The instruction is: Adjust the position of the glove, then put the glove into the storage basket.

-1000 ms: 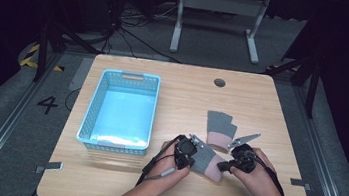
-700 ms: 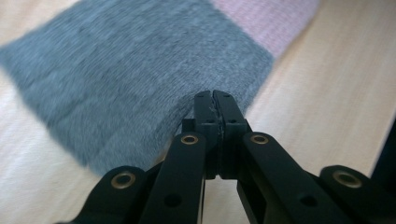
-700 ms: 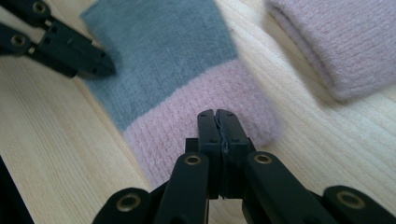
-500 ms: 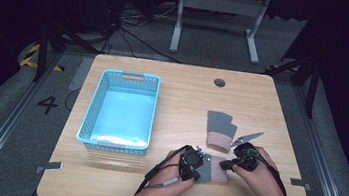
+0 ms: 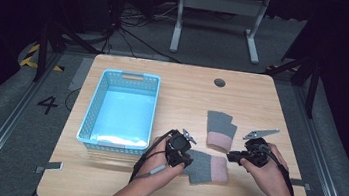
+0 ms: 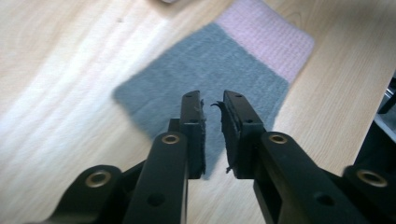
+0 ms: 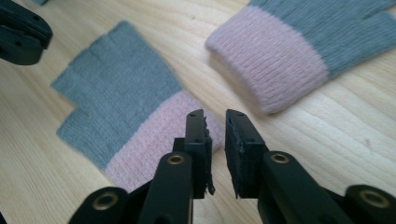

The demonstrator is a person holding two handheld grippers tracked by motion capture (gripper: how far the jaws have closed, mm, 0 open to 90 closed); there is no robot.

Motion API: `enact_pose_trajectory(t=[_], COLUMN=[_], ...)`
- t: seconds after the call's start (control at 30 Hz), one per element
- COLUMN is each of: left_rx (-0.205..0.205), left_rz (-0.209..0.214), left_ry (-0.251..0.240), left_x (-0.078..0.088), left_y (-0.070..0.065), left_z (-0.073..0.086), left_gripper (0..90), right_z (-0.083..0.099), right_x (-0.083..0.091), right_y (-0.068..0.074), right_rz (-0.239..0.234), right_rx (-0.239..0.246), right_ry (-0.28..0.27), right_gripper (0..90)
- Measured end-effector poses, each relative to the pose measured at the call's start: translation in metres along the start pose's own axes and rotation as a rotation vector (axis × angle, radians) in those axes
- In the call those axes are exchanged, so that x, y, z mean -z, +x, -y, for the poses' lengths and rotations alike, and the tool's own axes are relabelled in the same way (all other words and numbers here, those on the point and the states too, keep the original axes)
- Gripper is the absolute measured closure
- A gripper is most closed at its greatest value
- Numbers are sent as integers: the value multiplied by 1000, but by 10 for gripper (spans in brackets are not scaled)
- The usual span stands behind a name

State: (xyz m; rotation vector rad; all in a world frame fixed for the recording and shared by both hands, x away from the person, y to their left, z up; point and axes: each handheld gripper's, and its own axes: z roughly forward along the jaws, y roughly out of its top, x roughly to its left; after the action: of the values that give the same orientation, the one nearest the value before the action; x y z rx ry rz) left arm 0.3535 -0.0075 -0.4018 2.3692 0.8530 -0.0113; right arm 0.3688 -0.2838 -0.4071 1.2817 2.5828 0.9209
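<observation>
Both claws now sit slightly apart, gripping nothing, at the near glove [image 5: 206,167]: left claw [image 5: 186,161] has slid toward its grey end, right claw [image 5: 234,156] at its pink cuff. A two-handed pickup looks imminent.

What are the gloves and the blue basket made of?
The near glove and the far glove look like knitted yarn, perhaps wool or acrylic: soft grey with ribbed pink cuffs, matte and fuzzy. The basket looks like light blue moulded plastic, with lattice walls and a smooth floor.

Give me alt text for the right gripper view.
The right gripper, jaws slightly apart and holding nothing, hovers at the pink cuff of a grey glove lying flat on a wooden table. A second matching glove lies beyond.
</observation>
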Motion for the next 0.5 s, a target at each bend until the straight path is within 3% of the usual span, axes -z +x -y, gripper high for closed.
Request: enact_pose_trajectory(t=[0.17, 0.23, 0.3, 0.37, 0.4, 0.43, 0.5], left_rx=[10, 16, 20, 27, 27, 27, 28], left_rz=[-21, -29, -29, -34, -34, -38, -39], left_ry=[-17, -26, -28, -32, -32, -33, -34], left_x=[13, 16, 17, 20, 20, 21, 21], left_y=[9, 12, 13, 15, 15, 18, 19], left_z=[1, 2, 3, 4, 4, 4, 5], left_gripper=[725, 710, 710, 710, 710, 711, 711], right_z=[-6, -14, -19, -25, -25, -31, -37], right_x=[3, 1, -1, -3, -3, -7, -11], right_y=[-6, -18, -24, -32, -32, -39, -46], right_rz=[36, 66, 102, 156, 156, 175, 183], right_rx=[-23, -63, -70, -72, -72, -113, -137], right_ry=[-36, -72, -88, -90, -90, -69, -62], right_gripper=[719, 668, 636, 623, 623, 622, 631])
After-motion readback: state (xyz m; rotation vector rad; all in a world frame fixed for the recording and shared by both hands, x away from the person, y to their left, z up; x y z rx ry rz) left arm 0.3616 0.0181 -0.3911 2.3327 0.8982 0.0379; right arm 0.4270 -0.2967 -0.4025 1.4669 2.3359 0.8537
